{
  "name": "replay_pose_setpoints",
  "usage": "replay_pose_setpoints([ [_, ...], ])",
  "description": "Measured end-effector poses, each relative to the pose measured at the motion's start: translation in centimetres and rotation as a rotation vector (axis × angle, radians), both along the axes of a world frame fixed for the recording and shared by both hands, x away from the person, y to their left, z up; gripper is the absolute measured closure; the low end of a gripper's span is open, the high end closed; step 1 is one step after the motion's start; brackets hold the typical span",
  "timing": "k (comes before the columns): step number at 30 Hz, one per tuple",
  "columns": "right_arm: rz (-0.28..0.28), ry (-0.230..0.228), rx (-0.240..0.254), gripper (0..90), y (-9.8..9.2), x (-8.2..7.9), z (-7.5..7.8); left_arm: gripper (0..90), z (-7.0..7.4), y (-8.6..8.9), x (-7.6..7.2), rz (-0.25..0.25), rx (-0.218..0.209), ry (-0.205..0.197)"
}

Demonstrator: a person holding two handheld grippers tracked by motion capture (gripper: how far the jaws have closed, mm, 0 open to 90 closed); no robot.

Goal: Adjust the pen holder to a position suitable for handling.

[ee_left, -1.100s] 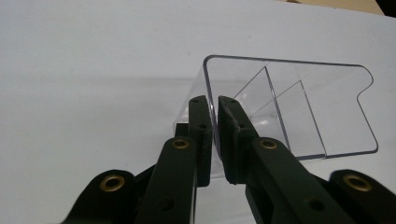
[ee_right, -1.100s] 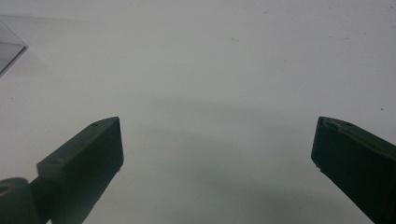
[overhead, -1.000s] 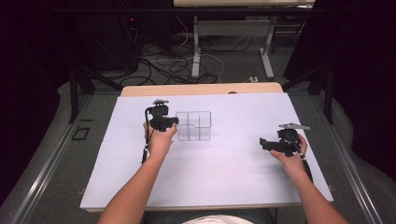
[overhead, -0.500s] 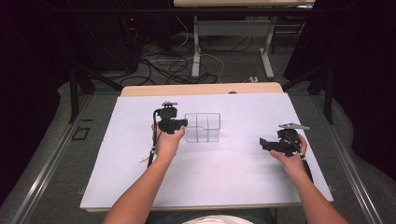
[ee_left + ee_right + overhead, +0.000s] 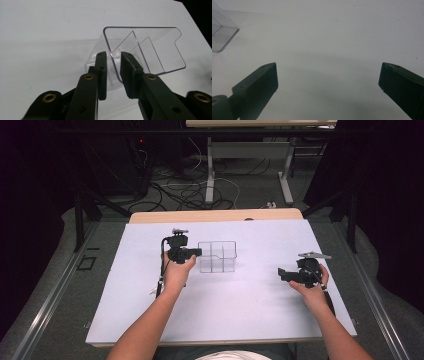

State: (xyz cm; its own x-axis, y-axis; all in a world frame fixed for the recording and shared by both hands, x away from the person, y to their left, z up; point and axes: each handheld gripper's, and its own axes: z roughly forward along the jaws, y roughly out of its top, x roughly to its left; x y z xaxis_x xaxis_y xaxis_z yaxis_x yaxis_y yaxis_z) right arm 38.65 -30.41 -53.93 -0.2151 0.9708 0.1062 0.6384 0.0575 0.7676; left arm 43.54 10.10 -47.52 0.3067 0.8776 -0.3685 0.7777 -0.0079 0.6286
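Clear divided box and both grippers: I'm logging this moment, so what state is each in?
Clear divided box: upright on the white table cover, empty, open-topped.
Left gripper: jaws straddle the box's near wall with a gap showing; they have just been opening.
Right gripper: wide open, holding nothing, off to the right of the box.
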Motion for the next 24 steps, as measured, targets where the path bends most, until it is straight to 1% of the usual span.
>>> replay_pose_setpoints([
  [1, 0.000, 0.000, 0.000, 1.9, 0.0, 0.0, 0.0, 73.5, 0.0, 0.1, 0.0, -0.004, -0.005, -0.001],
  [2, 0.000, 0.000, 0.000, 1.9, 0.0, 0.0, 0.0, 72.2, 0.1, 0.3, 0.0, -0.008, 0.001, -0.007],
  [4, 0.001, 0.000, -0.002, 1.9, 0.0, 0.0, 0.0, 70.4, 0.1, 0.5, -0.1, -0.013, -0.012, -0.013],
  [8, 0.000, -0.003, -0.002, 1.9, 0.0, 0.0, 0.1, 65.8, 0.4, 1.1, -0.3, -0.026, -0.012, -0.040],
  [9, 0.000, -0.003, -0.002, 2.0, 0.0, 0.0, 0.1, 65.0, 0.4, 1.2, -0.3, -0.029, -0.020, -0.045],
  [10, -0.001, -0.003, -0.002, 2.1, 0.0, 0.0, 0.1, 64.0, 0.5, 1.3, -0.3, -0.034, -0.013, -0.051],
  [11, -0.001, -0.004, -0.002, 2.3, 0.0, 0.0, 0.1, 63.3, 0.5, 1.4, -0.4, -0.031, -0.030, -0.053],
  [13, -0.002, -0.001, -0.002, 2.3, 0.0, -0.1, 0.1, 60.7, 0.7, 1.6, -0.4, -0.048, -0.023, -0.056],
  [16, -0.004, -0.003, -0.002, 2.3, 0.0, -0.1, 0.1, 57.1, 0.8, 1.9, -0.5, -0.055, -0.015, -0.078],
  [18, -0.004, -0.003, -0.001, 2.3, 0.0, -0.1, 0.1, 53.9, 0.8, 2.2, -0.5, -0.066, -0.023, -0.096],
  [19, -0.004, -0.004, 0.000, 2.4, 0.0, -0.1, 0.1, 52.7, 0.8, 2.3, -0.5, -0.069, -0.016, -0.094],
  [21, -0.005, -0.005, 0.000, 2.4, -0.1, -0.1, 0.2, 50.0, 0.8, 2.6, -0.5, -0.092, -0.014, -0.106],
  [24, -0.007, -0.007, 0.002, 2.4, -0.1, -0.1, 0.2, 45.5, 0.8, 3.0, -0.6, -0.119, 0.002, -0.109],
])
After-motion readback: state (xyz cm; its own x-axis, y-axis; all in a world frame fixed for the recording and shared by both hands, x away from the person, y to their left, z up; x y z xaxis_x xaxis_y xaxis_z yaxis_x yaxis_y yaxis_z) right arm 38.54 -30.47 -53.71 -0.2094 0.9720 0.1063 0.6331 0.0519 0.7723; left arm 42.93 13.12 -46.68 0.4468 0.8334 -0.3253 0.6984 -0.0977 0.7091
